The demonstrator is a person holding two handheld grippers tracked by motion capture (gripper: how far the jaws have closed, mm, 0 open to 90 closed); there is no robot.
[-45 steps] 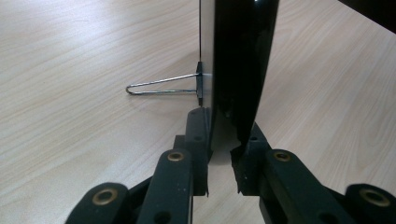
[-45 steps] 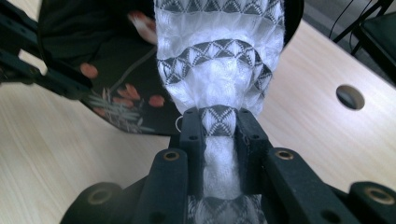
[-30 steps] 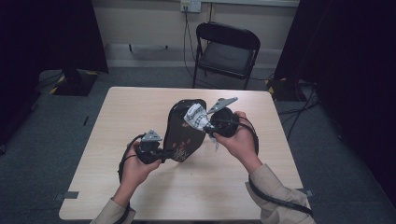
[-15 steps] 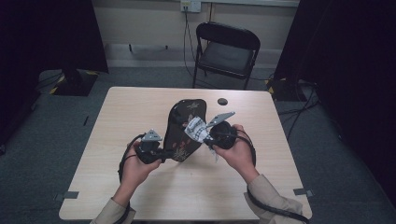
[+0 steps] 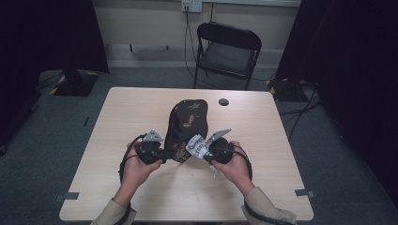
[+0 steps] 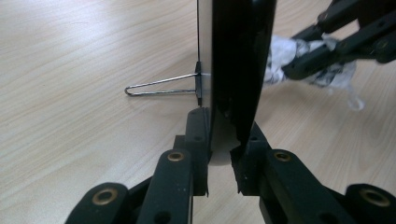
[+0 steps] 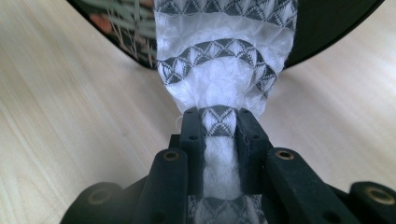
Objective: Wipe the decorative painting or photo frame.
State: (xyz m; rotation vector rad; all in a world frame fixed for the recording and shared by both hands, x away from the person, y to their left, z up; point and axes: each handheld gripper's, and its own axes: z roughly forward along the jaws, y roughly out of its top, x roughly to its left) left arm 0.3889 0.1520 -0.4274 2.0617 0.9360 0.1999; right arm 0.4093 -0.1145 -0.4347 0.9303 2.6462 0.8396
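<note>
Fingers [image 6: 198, 140] of the left gripper [image 6: 223, 154] were pinching the near edge of a dark patterned board [image 5: 186, 123], which stood on its edge on the wooden table [image 5: 263, 140] and ran toward twelve o'clock from them. At three o'clock of it, the right gripper [image 7: 219, 126] was clamped on a white cloth with grey triangles [image 7: 224, 74], and this cloth touched the board at twelve o'clock of those fingers.

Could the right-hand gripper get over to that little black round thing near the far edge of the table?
Probably, but not freely: the right gripper is shut on a patterned white cloth, and the dark upright mirror stands partly between it and the black disc. Going around its right side looks open.
</note>
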